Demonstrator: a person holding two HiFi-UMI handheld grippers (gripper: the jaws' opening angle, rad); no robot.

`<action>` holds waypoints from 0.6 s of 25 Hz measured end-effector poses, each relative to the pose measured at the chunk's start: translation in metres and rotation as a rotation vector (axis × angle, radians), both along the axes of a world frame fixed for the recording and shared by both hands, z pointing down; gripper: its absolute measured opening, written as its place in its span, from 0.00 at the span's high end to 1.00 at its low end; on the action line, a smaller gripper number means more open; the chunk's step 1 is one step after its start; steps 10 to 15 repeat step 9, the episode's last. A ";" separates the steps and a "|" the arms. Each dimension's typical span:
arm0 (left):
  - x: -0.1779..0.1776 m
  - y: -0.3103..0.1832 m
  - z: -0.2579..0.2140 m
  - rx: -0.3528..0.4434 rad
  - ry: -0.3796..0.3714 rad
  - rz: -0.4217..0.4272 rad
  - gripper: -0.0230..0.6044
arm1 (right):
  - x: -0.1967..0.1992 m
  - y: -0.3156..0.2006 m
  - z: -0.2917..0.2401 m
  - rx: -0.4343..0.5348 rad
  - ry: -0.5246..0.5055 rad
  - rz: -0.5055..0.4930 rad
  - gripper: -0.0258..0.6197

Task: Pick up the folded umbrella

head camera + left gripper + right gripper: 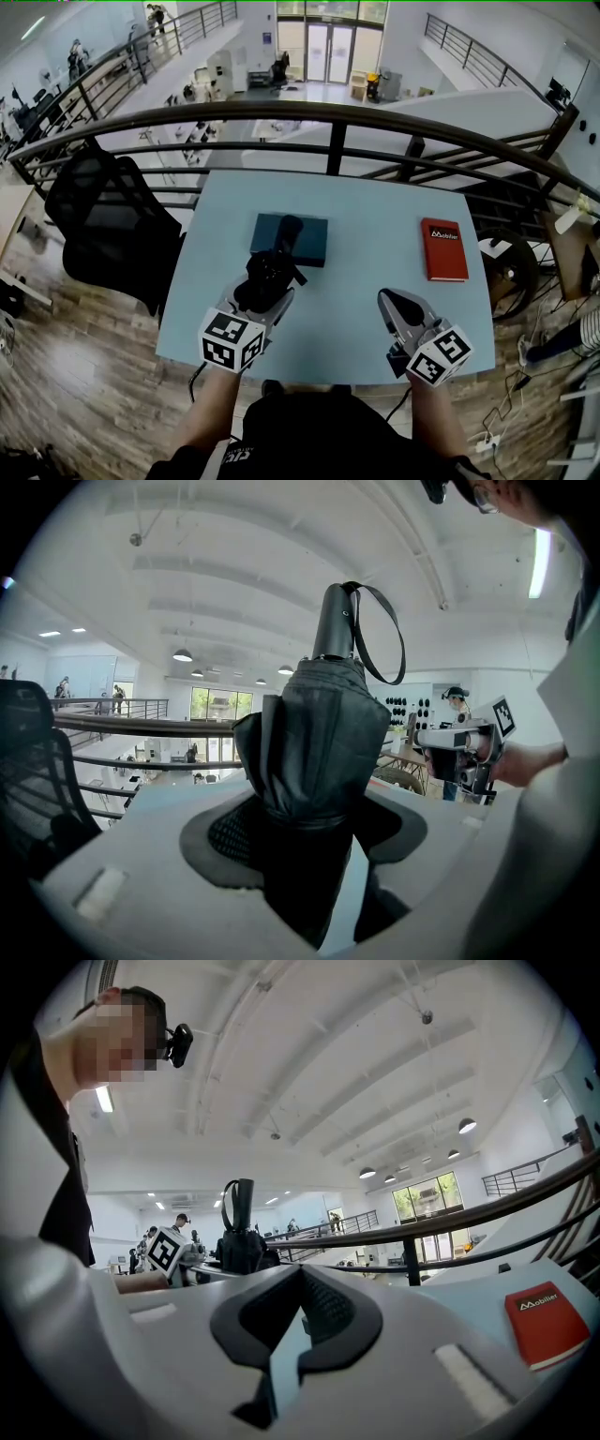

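Note:
The folded black umbrella (269,270) stands nearly upright between the jaws of my left gripper (267,286), lifted over the light blue table (356,319). In the left gripper view the umbrella (319,724) fills the middle, handle and wrist strap on top, with the left gripper (309,832) shut on its lower body. My right gripper (389,300) hovers over the table's near right part, jaws together and nothing between them. The right gripper view shows the right gripper (298,1312) closed, and the umbrella (242,1241) off to its left.
A dark teal flat box (309,242) lies on the table behind the umbrella. A red book (443,249) lies at the table's right side. A black mesh chair (108,225) stands left of the table. A dark railing (328,117) runs along the far edge.

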State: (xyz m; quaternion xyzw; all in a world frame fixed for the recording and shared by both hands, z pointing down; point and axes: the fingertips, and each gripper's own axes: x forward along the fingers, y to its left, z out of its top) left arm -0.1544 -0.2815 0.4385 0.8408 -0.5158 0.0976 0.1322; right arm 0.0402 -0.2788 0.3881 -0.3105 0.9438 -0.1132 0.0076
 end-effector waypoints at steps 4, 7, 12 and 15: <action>0.004 -0.001 0.001 -0.001 0.000 0.004 0.51 | 0.004 -0.002 0.002 -0.005 -0.003 0.006 0.96; 0.005 -0.002 0.001 0.001 0.001 0.003 0.51 | 0.006 -0.003 0.003 -0.006 -0.003 0.006 0.96; 0.006 -0.003 0.000 0.002 0.001 0.001 0.51 | 0.007 -0.003 0.004 -0.006 -0.002 0.004 0.96; 0.006 -0.003 0.000 0.002 0.001 0.001 0.51 | 0.007 -0.003 0.004 -0.006 -0.002 0.004 0.96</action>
